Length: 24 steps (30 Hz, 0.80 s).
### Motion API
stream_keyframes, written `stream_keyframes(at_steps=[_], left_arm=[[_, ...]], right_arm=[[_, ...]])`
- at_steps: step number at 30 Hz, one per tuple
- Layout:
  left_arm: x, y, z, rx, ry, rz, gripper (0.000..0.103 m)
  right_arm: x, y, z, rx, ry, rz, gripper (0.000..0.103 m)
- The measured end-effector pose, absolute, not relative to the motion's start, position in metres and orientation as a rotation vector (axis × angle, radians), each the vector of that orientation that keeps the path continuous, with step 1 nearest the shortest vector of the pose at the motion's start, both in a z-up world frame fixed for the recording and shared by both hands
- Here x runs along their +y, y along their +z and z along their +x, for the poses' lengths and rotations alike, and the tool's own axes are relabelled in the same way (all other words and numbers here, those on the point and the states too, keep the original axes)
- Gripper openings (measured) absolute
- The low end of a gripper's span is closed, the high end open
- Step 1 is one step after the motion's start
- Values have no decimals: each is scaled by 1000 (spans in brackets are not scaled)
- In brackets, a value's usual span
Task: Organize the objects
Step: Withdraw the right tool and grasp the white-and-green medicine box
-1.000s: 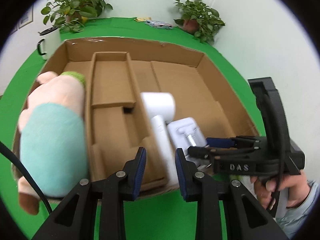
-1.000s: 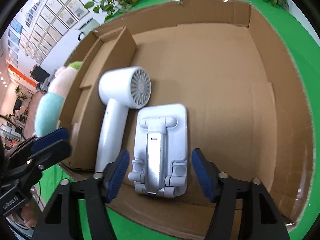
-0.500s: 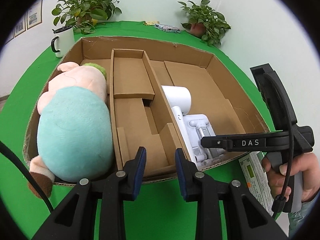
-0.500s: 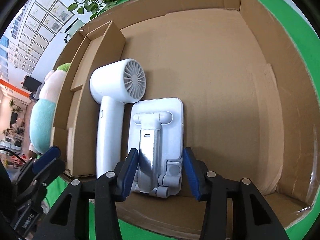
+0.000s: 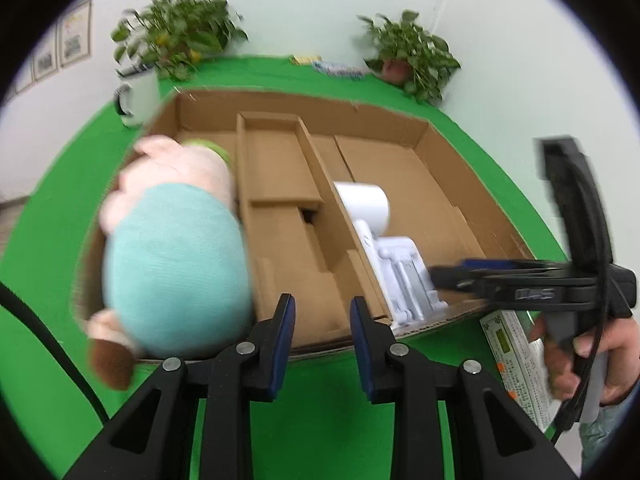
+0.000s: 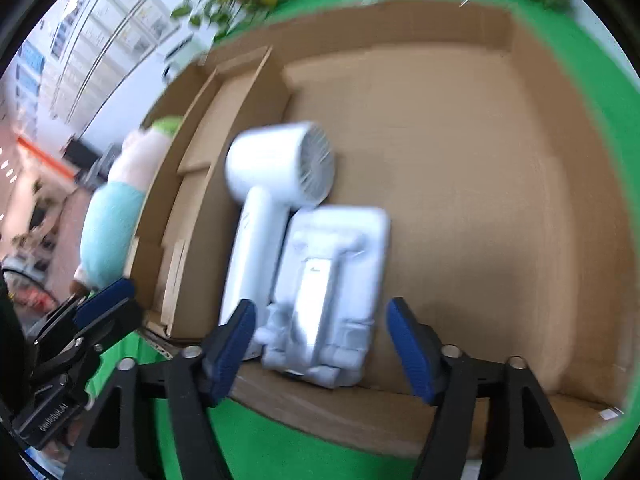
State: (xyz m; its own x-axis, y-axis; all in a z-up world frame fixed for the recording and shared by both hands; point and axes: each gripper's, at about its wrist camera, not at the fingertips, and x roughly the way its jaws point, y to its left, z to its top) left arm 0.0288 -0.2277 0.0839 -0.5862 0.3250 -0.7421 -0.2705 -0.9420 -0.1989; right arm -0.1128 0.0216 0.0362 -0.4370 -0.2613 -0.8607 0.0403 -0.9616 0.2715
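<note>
A divided cardboard box (image 5: pixel 452 156) (image 6: pixel 540 168) sits on the green table. A plush toy (image 5: pixel 172 248) (image 6: pixel 112 224) with a teal body fills its left compartment. A white hair dryer (image 5: pixel 362 204) (image 6: pixel 276 184) and a white folding stand (image 5: pixel 404 276) (image 6: pixel 332 292) lie side by side in the right compartment. My left gripper (image 5: pixel 322 340) is open and empty, just in front of the box's near wall. My right gripper (image 6: pixel 320 344) is open, its fingers on either side of the stand's near end, apart from it.
A white mug (image 5: pixel 138 96) stands behind the box at left. Two potted plants (image 5: pixel 176 40) (image 5: pixel 412 56) stand at the back. A printed packet (image 5: pixel 516 364) lies on the table right of the box. The middle compartments hold only cardboard steps.
My right gripper opened wider after narrowing around the stand, and drew back a little. The left gripper view shifted slightly; the objects in the box stayed put.
</note>
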Motion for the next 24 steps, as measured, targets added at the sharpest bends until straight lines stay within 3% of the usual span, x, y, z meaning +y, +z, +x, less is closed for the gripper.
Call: stream_keyframes(at_steps=[3, 6, 8, 11, 12, 13, 15, 16, 18, 24], left_arm=[[-247, 101, 38, -64, 2640, -1119, 27], [-274, 110, 38, -100, 2718, -1102, 27], [-286, 110, 36, -138, 2740, -1122, 27], [-290, 109, 42, -150, 2757, -1125, 27], [-288, 110, 45, -136, 2759, -1113, 27], [-284, 112, 50, -111, 2769, -1093, 30], [-274, 117, 59, -60, 2800, -1055, 57], [-269, 120, 66, -40, 2822, -1018, 79], [-260, 128, 85, -28, 2862, -873, 83], [-226, 125, 113, -65, 2728, -821, 83]], right_arm=[[44, 71, -79, -185, -2751, 1384, 91], [82, 89, -58, -191, -2920, 1308, 97], [106, 82, -60, -262, -2924, 1390, 95], [127, 68, -57, -310, -2929, 1488, 80], [129, 65, -54, -326, -2924, 1498, 80], [128, 66, -49, -341, -2921, 1476, 80], [116, 75, -32, -297, -2939, 1377, 81], [108, 81, -21, -241, -2949, 1316, 84], [85, 90, 2, -143, -2949, 1200, 102], [49, 78, 75, -72, -2889, 1173, 102]])
